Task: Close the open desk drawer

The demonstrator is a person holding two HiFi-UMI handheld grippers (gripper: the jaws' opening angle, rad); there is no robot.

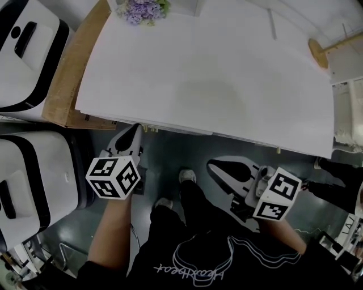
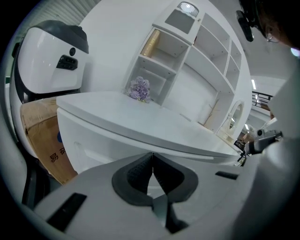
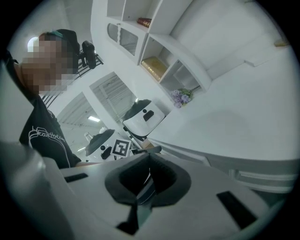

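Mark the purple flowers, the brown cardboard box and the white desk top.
Purple flower bunch [image 1: 143, 10], head view, middle of the blooms.
Brown cardboard box [image 1: 69, 79], head view, top face.
White desk top [image 1: 227, 85], head view, bare middle.

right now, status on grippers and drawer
Left gripper shut, empty, tip at desk edge. Right gripper shut, empty, off the desk. Drawer front looks near flush. Nothing seen in the way.

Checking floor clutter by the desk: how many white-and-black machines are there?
2. One white-and-black machine stands at the far left beside the cardboard box; the other is at the head view's lower left. Others may be hidden.
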